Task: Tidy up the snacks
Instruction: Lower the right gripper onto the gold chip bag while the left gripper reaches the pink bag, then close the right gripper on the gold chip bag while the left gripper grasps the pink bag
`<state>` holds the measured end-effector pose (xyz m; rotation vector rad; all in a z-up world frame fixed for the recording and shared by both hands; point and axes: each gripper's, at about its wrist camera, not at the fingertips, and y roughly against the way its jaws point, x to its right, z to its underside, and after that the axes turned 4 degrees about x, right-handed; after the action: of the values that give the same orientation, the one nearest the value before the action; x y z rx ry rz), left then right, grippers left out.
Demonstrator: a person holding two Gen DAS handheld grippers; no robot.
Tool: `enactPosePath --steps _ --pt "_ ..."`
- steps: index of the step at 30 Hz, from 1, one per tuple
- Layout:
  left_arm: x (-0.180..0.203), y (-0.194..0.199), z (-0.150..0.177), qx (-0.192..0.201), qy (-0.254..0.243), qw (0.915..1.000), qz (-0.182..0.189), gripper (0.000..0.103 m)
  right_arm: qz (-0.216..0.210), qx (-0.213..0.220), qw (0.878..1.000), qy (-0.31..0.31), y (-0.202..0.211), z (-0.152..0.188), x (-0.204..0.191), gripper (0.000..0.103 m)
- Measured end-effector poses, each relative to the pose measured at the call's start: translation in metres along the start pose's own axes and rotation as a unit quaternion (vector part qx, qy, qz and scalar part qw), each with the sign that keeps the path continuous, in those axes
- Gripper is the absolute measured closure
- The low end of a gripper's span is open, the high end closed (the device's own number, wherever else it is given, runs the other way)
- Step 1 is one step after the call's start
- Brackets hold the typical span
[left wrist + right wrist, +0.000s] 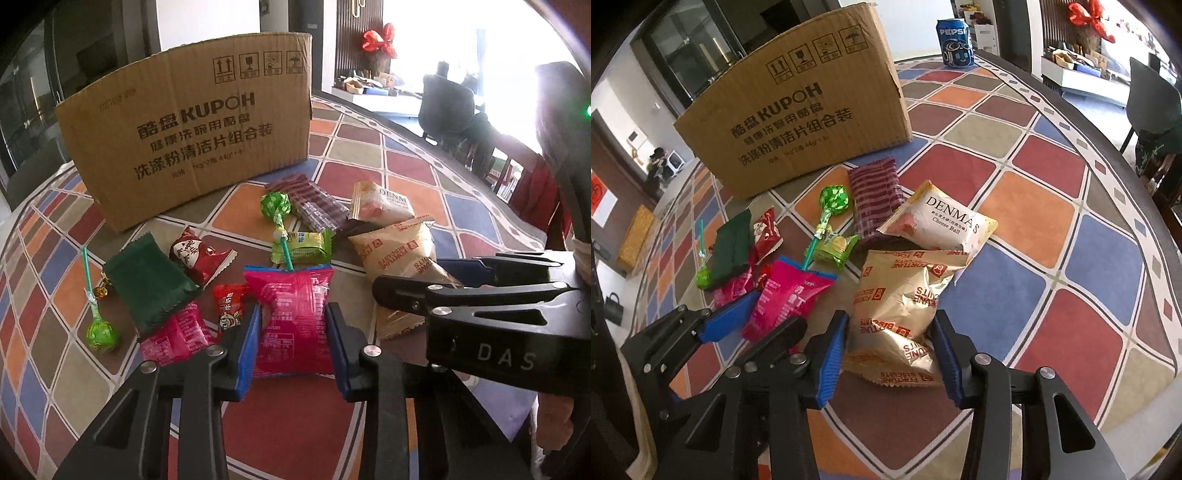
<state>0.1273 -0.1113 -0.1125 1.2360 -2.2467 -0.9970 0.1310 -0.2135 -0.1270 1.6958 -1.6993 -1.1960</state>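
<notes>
Snacks lie scattered on a checkered tablecloth (369, 155) in front of a cardboard box (192, 122), which also shows in the right wrist view (798, 110). My left gripper (293, 343) is open, its fingers on either side of a pink snack packet (291, 317). My right gripper (892, 350) is open around the near end of a gold Fortune Biscuits bag (901, 306). Each gripper shows in the other's view: the right (417, 284), the left (757, 317). A white Denmas bag (942, 221), a striped maroon packet (875, 192) and a green lollipop (833, 201) lie behind.
A dark green packet (151, 284), red candies (195, 258), a second lollipop (101, 334) and another pink packet (173, 336) lie at the left. A Pepsi can (955, 42) stands at the table's far edge. Chairs (447, 107) stand beyond the table.
</notes>
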Motion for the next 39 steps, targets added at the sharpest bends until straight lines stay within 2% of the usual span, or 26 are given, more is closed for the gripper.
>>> enactPosePath --steps 21,22,23,27,30,33,34,35,39 --pt "-0.009 0.047 -0.01 0.053 0.034 0.9979 -0.014 0.075 -0.005 0.047 0.999 0.016 0.033 0.001 -0.003 0.059" --pt "-0.01 0.049 -0.011 0.056 0.036 0.9976 -0.016 0.084 -0.006 0.049 0.999 0.018 0.034 0.0 -0.004 0.059" --pt "-0.012 0.051 -0.013 0.058 0.038 0.9974 -0.02 0.099 -0.008 0.052 0.998 0.02 0.036 0.0 -0.005 0.059" --pt "-0.018 0.055 -0.016 0.063 0.048 0.9966 -0.021 0.099 -0.012 0.062 0.998 0.027 0.042 -0.003 -0.01 0.059" --pt "-0.023 0.057 -0.013 0.058 0.061 0.9965 -0.005 0.098 -0.016 0.063 0.997 0.03 0.042 -0.004 -0.014 0.059" --pt "-0.021 0.06 -0.006 0.053 0.052 0.9972 -0.003 0.075 -0.017 0.059 0.998 0.035 0.042 -0.003 -0.015 0.059" --pt "-0.02 0.059 -0.005 0.049 0.049 0.9976 -0.004 0.064 -0.017 0.055 0.998 0.036 0.041 -0.001 -0.015 0.059" --pt "-0.019 0.058 -0.002 0.041 0.045 0.9981 -0.002 0.061 -0.017 0.05 0.998 0.036 0.04 0.001 -0.015 0.059" --pt "-0.015 0.047 0.005 0.014 0.033 0.9994 0.001 0.06 -0.017 0.033 0.999 0.035 0.036 0.008 -0.012 0.059"
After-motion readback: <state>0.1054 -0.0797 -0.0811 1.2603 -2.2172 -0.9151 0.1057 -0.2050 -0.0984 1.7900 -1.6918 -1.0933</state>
